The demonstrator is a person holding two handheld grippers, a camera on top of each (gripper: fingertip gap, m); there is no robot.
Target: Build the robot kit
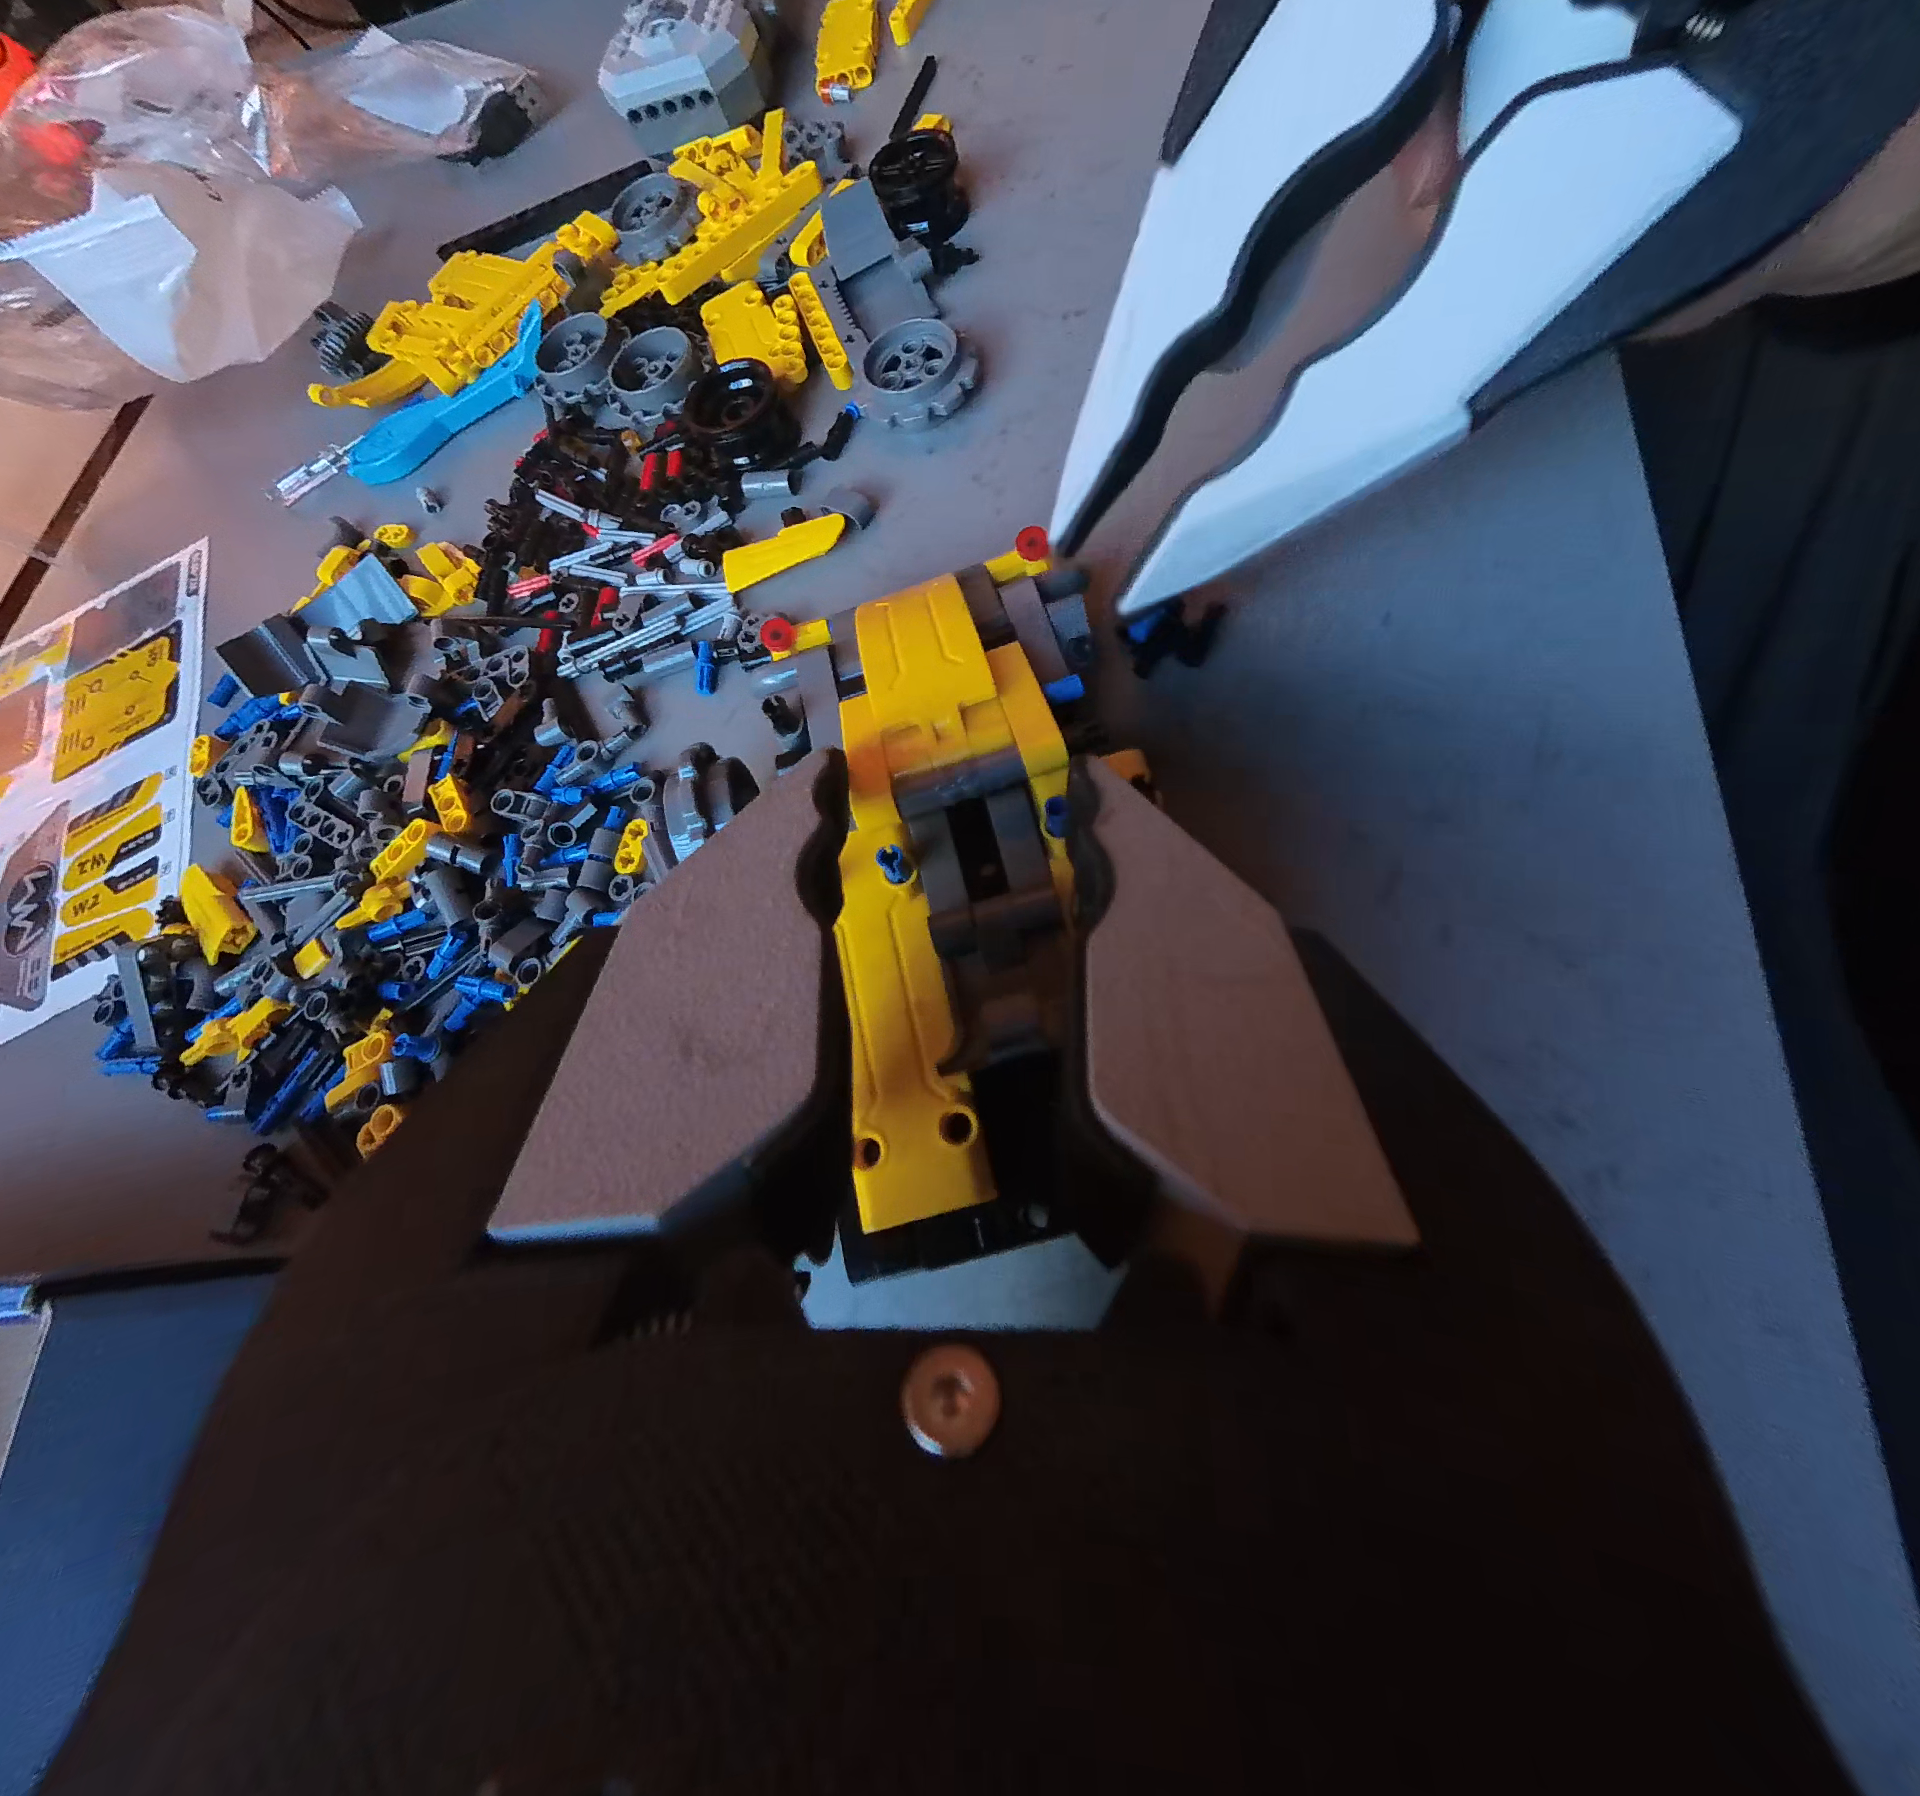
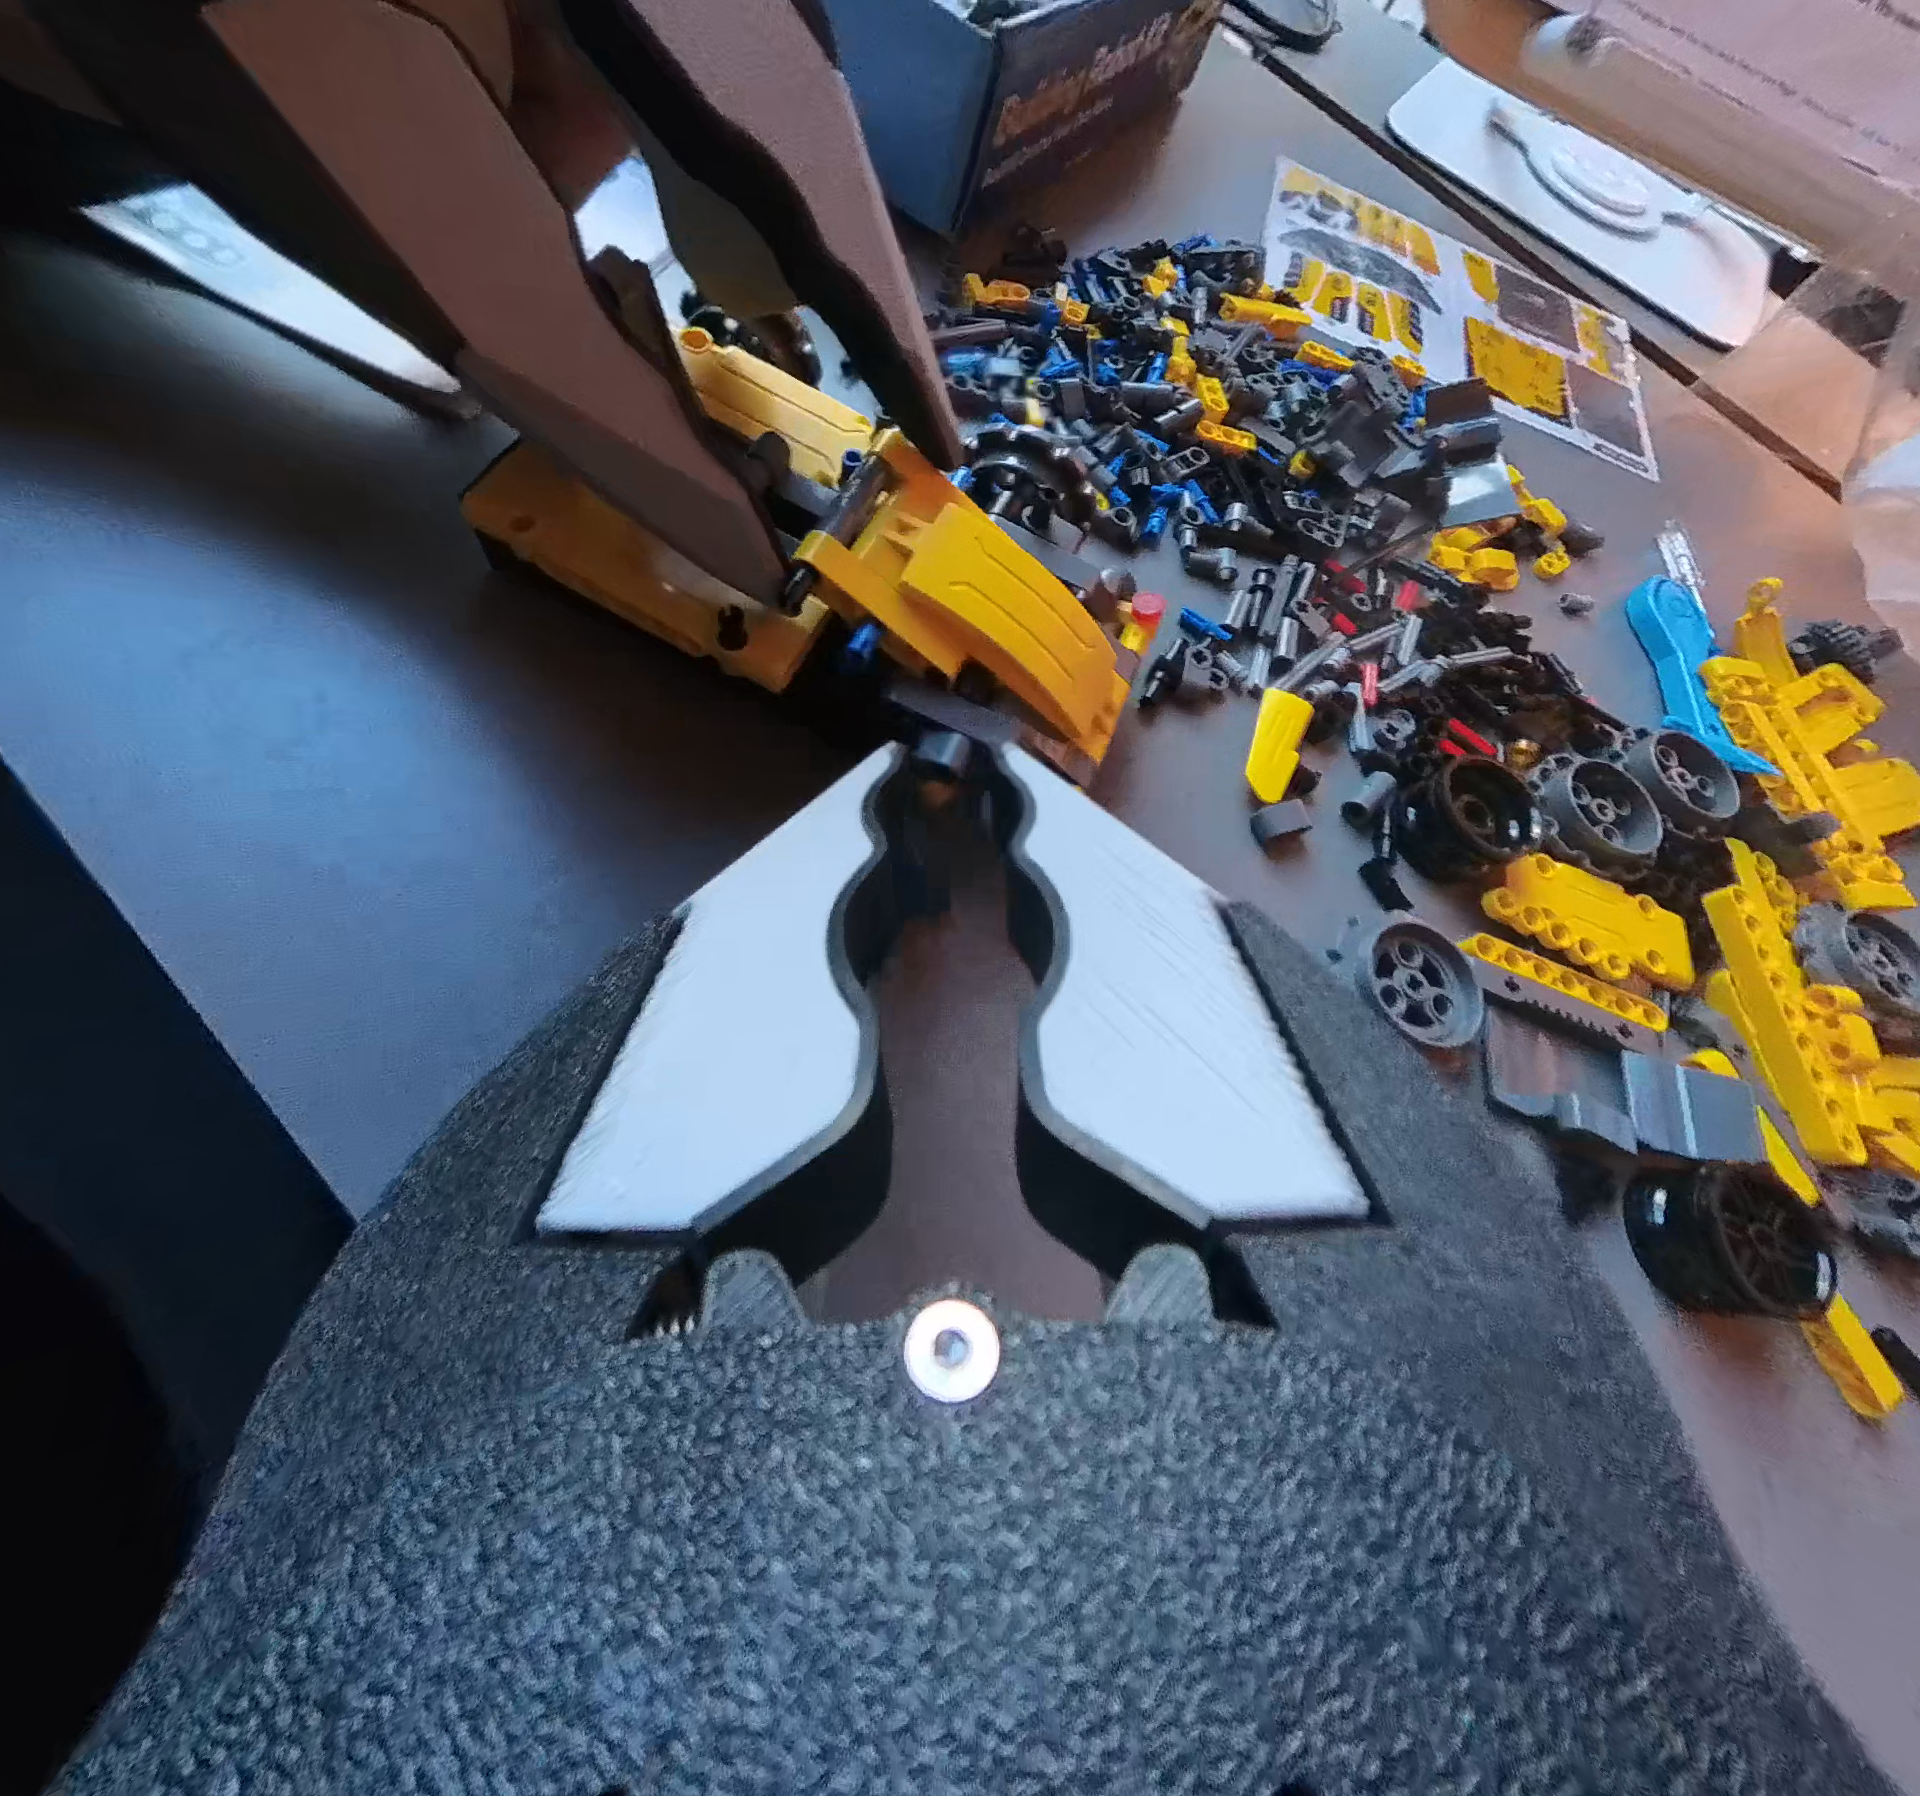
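Observation:
My left gripper (image 1: 966, 770), with brown fingers, is shut on a yellow and grey brick-built model (image 1: 935, 707) that rests on the grey table (image 1: 1403, 863). It also shows in the right wrist view (image 2: 868, 525), its fingers straddling the model (image 2: 977, 603). My right gripper (image 2: 948, 751), with white fingers (image 2: 727, 1019), is at the model's front end, jaws nearly together on a small black part with blue pins (image 2: 935, 759). In the left wrist view the right gripper (image 1: 1093, 574) comes in from the upper right, and the small part (image 1: 1174, 634) sits at its tips.
A big pile of loose yellow, grey, black and blue parts (image 1: 436, 811) lies left of the model, with wheels (image 1: 920, 370), a blue tool (image 1: 447, 427), a grey block (image 1: 696, 32), a sticker sheet (image 1: 94, 780) and plastic bags (image 1: 166, 188). An open box (image 2: 1039, 53) stands behind. The table edge (image 1: 1704, 707) runs on the right. The grippers' ends are close to 5 centimeters from one another.

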